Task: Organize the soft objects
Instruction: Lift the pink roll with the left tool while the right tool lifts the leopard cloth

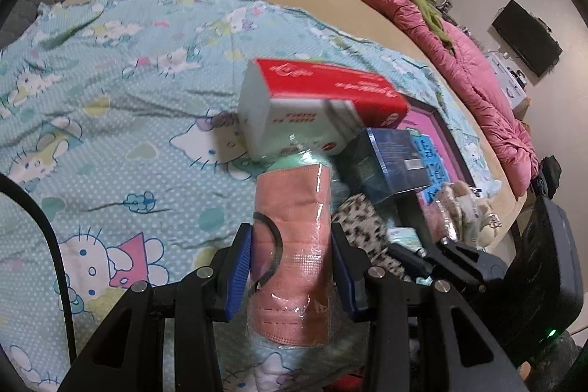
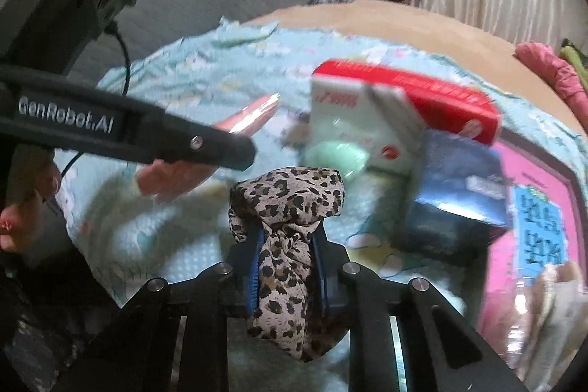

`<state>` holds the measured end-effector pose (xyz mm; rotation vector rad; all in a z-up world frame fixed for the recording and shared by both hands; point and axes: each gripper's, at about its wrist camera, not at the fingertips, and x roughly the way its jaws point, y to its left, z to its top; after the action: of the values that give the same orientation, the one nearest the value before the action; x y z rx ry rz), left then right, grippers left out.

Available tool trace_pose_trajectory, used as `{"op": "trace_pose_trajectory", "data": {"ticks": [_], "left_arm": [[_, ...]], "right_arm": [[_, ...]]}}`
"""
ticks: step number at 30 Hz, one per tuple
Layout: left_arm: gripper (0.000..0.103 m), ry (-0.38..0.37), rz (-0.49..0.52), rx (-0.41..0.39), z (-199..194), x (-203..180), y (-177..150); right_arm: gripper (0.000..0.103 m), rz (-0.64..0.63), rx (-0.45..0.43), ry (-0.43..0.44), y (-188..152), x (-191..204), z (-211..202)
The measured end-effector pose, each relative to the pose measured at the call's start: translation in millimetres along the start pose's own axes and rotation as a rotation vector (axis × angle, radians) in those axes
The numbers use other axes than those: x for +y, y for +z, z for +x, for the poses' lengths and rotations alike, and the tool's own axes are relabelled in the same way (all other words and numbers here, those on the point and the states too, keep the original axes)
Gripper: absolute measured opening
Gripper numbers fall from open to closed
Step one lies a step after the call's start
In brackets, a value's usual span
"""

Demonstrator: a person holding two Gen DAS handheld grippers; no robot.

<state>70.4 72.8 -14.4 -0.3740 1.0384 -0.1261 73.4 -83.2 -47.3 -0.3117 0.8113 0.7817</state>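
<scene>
My left gripper (image 1: 292, 267) is shut on a clear pack of pink face masks (image 1: 292, 245), held above the Hello Kitty sheet (image 1: 110, 135). My right gripper (image 2: 286, 267) is shut on a leopard-print cloth (image 2: 290, 208) that bunches above the fingers and hangs below them. The cloth also shows in the left wrist view (image 1: 362, 223), just right of the mask pack. The mask pack shows blurred in the right wrist view (image 2: 242, 123), past the left gripper's body.
A red and white tissue pack (image 1: 316, 105) lies ahead on a mint-green item (image 2: 336, 153). Beside it are a dark blue box (image 1: 389, 160), a pink book (image 2: 533, 208) and a plush toy (image 1: 466, 208). A pink quilt (image 1: 474, 79) lies along the bed's right edge.
</scene>
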Motion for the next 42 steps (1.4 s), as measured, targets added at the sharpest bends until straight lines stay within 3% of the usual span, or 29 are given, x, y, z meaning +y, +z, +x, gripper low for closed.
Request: {"op": "trace_pose_trajectory", "data": {"ticks": [20, 29, 42], "left_arm": [[0.041, 0.019, 0.192, -0.057, -27, -105, 8], [0.041, 0.011, 0.293, -0.061, -25, -160, 9], [0.041, -0.008, 0.367, -0.062, -14, -209, 13]], "right_arm": [[0.023, 0.22, -0.27, -0.107, -5, -80, -120], [0.023, 0.31, -0.344, -0.151, -14, -114, -154], [0.023, 0.421, -0.416, -0.253, -43, -160, -191]]}}
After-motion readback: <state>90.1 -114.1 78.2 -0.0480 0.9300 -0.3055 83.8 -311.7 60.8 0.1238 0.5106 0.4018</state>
